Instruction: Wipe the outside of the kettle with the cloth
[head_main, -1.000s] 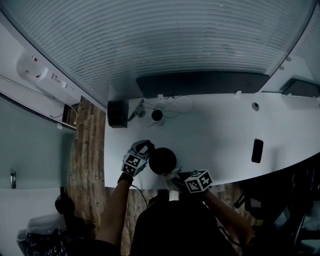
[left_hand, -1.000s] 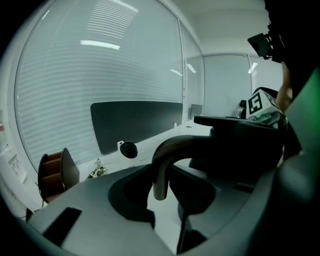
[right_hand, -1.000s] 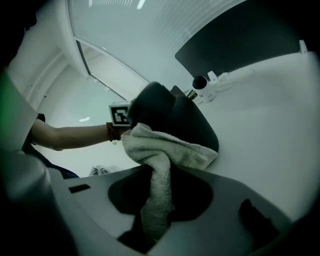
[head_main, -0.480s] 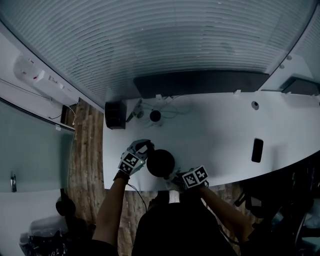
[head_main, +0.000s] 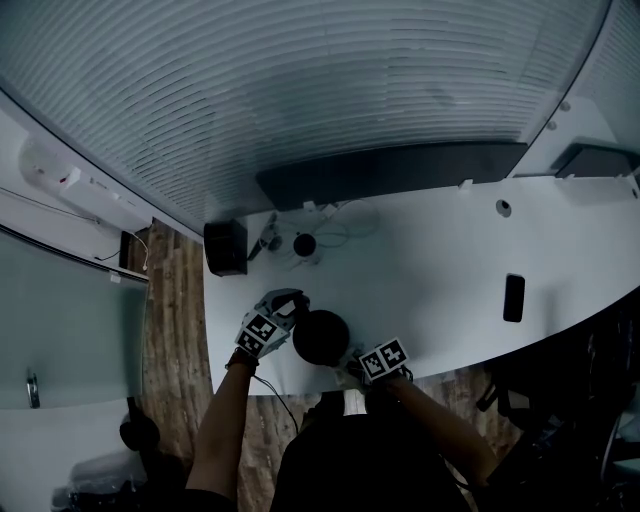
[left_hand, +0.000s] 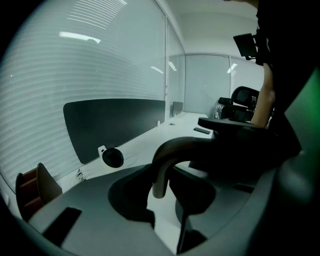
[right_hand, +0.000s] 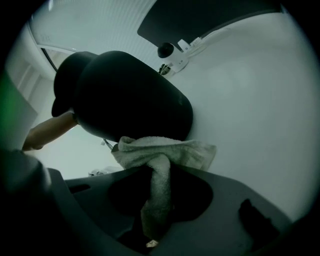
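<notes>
1. A black rounded kettle stands on the white table, close to the table's near edge. It sits between the two grippers.
2. The left hand-held gripper reaches the kettle from the head view's left. In the left gripper view its jaws are clenched round the curved kettle handle, which arches over and passes down between them. The handle's pale end lies in the gap between the jaws.
3. The right hand-held gripper comes in from the near right side of the kettle. Its jaws are clamped on a pale terry cloth, and a bunched strip of the cloth hangs down between them.
4. The free upper part of the cloth spreads above the jaws in a folded wad. This wad lies against the lower wall of the kettle, near the kettle's base.
5. In the right gripper view the kettle body fills the upper left of the picture. A bare forearm shows beyond it at the left.
6. Elsewhere on the table, well apart from the kettle:
   - a long dark panel runs along the far edge;
   - a black box stands at the far left corner;
   - a small black round item lies among thin cables beside the box;
   - a small black flat slab lies well to the right.
7. Wood-patterned floor shows to the left of the table.
</notes>
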